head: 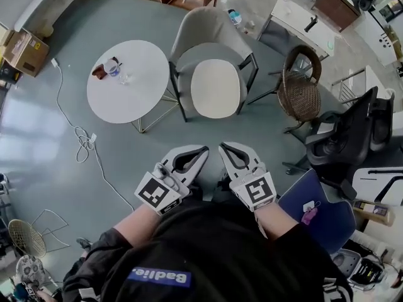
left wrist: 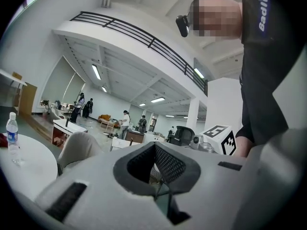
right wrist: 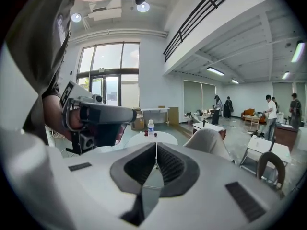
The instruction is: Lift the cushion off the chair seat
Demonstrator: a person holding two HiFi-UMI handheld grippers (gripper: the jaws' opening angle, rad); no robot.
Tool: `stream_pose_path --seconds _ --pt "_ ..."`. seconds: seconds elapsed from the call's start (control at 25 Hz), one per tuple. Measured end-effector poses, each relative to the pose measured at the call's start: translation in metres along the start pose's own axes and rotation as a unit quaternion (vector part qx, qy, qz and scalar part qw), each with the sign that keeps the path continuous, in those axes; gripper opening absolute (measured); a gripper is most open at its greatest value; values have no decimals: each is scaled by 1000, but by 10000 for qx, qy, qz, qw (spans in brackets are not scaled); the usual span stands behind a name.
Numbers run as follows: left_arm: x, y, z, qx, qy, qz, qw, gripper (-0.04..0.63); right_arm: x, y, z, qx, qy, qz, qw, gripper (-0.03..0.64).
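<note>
Closed and empty, left gripper (head: 200,151) and right gripper (head: 225,148) hang short of the cushion (head: 215,88), which lies on the chair (head: 211,33) seat. Only the head view shows it. A bottle (head: 113,68) stands on the round table (head: 135,96) beside the chair.

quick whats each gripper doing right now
left gripper: closed, holding nothing
right gripper: closed, holding nothing
</note>
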State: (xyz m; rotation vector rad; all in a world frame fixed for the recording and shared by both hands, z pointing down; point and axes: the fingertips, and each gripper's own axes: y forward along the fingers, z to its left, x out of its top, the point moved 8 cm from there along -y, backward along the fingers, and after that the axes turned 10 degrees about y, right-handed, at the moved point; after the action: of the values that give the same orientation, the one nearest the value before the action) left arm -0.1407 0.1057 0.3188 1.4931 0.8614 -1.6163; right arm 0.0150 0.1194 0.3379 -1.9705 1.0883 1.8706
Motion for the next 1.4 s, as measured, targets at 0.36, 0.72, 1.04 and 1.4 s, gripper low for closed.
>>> stream_pose_path --seconds 0.36,0.72,1.04,1.4 --pt "-27 37 20 462 -137 87 9988 12 -44 28 -71 -40 -202 495 9986 28" --pt "-68 69 43 717 -314 267 9966 12 -93 75 -125 71 7 716 9974 29" --pt "-97 92 55 705 -404 301 9962 12 -152 105 -171 -129 426 947 9945 29" --pt "-145 109 62 582 -591 500 9953 12 -237 133 -213 -314 1816 1086 9769 31"
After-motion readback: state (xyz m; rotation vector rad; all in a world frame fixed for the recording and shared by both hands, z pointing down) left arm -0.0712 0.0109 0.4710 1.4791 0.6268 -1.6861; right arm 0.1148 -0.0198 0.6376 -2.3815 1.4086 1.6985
